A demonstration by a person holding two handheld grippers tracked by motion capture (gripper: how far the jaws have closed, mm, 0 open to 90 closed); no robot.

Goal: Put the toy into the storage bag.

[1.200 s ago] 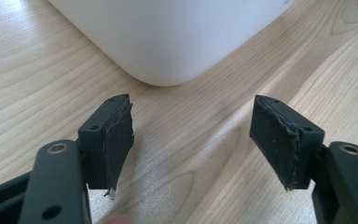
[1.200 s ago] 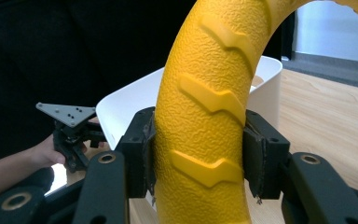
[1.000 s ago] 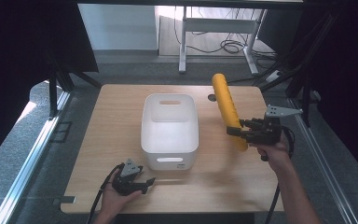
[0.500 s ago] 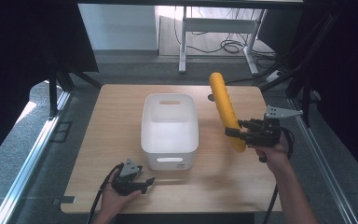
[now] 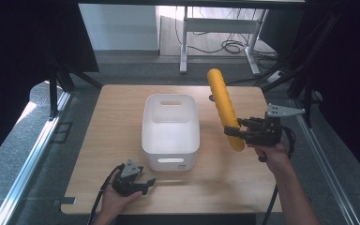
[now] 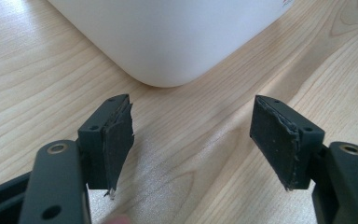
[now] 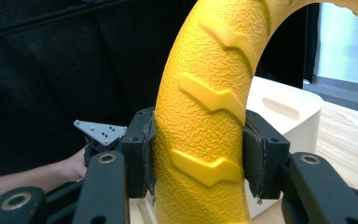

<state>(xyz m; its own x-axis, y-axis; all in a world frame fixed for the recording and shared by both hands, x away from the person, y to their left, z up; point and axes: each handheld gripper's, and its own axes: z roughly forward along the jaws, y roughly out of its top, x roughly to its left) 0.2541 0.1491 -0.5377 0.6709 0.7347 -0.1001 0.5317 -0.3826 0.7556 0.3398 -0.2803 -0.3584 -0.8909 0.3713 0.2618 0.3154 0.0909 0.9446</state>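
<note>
Right tool [image 5: 233, 131] clamped on a long yellow textured piece [image 5: 224, 107], gripped near its lower end. In the right gripper view both black pads [image 7: 140, 156] pressed flat against the yellow piece [image 7: 205, 135], raised chevron ridges between them, the body curving up and over out of the top of the frame. Seen from the high view, held off the surface [image 5: 122, 117] to the right of the white bin [image 5: 170, 129], standing at a slant: lower end just in front of the right tool, upper end leaning away toward the far edge, beyond the bin's far right corner. Apart from the bin, not over its opening. Grey three-cornered plate on the right tool pointing away from the bin.

Left tool [image 5: 145, 183] spread wide, gripping nothing. Resting low at the near edge of the surface, just in front of the bin's near left corner, jaws aimed toward the bin's near wall. In the left gripper view both pads [image 6: 119, 140] well apart, bare light wood [image 6: 200, 154] between them, and the rounded white corner of the bin [image 6: 168, 42] just ahead, not touched.

White bin upright in the middle of the surface, a handle slot in its far wall and one in its near wall, inside bare.
</note>
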